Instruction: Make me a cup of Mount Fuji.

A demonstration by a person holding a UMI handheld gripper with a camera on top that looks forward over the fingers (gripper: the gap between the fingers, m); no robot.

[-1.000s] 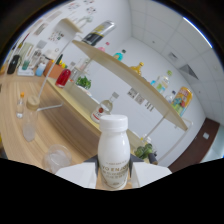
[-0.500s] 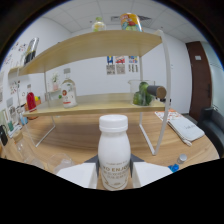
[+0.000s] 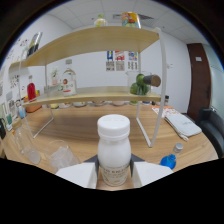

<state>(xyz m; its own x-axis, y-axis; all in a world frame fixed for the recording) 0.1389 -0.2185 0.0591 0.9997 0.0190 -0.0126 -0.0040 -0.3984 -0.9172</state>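
Gripper (image 3: 114,176) clamps white bottle (image 3: 114,150), upright, white cap, pale label.

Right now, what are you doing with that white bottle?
A handheld gripper is clamped on a small white bottle with a white cap, holding it upright over a wooden table. Just beside the fingers stand clear plastic cups, and a small blue bottle lies on the other side. Beyond is a two-level shelf with bottles and jars. Nothing has been poured yet.
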